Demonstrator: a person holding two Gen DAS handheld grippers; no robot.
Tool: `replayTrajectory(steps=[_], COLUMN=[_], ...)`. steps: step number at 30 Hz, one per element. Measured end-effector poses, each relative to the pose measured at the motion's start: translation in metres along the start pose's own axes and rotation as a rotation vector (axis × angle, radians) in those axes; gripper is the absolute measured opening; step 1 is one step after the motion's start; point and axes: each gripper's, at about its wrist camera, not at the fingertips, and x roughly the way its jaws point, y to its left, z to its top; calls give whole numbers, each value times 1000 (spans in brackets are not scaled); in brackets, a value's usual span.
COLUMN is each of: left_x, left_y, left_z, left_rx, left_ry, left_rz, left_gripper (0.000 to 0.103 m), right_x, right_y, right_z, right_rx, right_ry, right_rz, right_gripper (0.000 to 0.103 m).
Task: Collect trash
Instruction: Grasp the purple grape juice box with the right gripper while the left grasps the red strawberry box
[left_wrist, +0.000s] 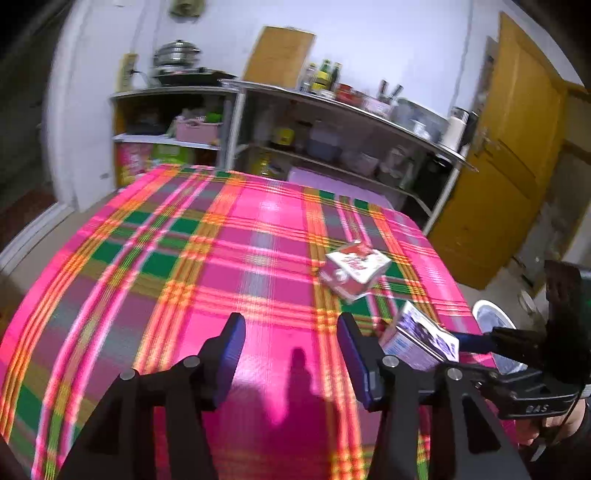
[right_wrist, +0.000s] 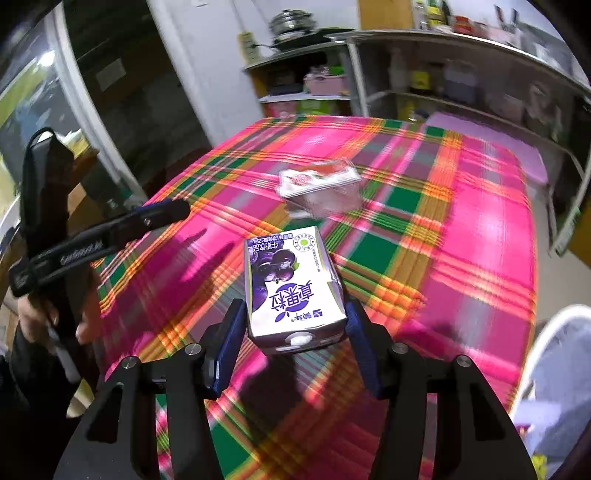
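Note:
A purple and white blueberry drink carton (right_wrist: 291, 291) sits between the fingers of my right gripper (right_wrist: 295, 325), which is shut on it above the pink plaid tablecloth (right_wrist: 461, 236). The carton also shows in the left wrist view (left_wrist: 421, 338), at the right. A crushed red and white carton (left_wrist: 354, 269) lies on the cloth further away; in the right wrist view it lies beyond the held carton (right_wrist: 321, 184). My left gripper (left_wrist: 291, 354) is open and empty above the cloth, left of the right gripper.
A white bin with a liner (right_wrist: 557, 373) stands at the table's right edge; it also shows in the left wrist view (left_wrist: 493, 321). Metal shelves with pots, bottles and boxes (left_wrist: 332, 122) stand behind the table. A yellow door (left_wrist: 517, 147) is at the right.

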Motion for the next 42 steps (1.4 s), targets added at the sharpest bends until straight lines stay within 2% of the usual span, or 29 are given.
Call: replayTrajectory(steps=[7, 18, 24, 29, 33, 40, 42], left_x=[41, 98, 124, 123, 119, 122, 123], left_y=[-30, -51, -60, -71, -75, -87, -90], left_z=[23, 54, 55, 48, 44, 36, 35], left_rx=[123, 273, 332, 363, 352, 330, 328], left_ry=[44, 86, 140, 155, 153, 155, 156], left_rz=[-66, -108, -177, -205, -197, -126, -105], left_gripper=[59, 66, 69, 69, 69, 68, 62], right_x=[-17, -29, -32, -32, -33, -35, -36], right_y=[-28, -56, -63, -64, -64, -67, -67], right_z=[-13, -21, -23, -23, -22, -24, -24], right_rx=[63, 122, 134, 139, 149, 160, 164], right_ry=[-25, -46, -51, -56, -59, -64, -66], right_rz=[-19, -18, -12, -15, -14, -24, -27], right_gripper=[56, 56, 56, 56, 56, 56, 56])
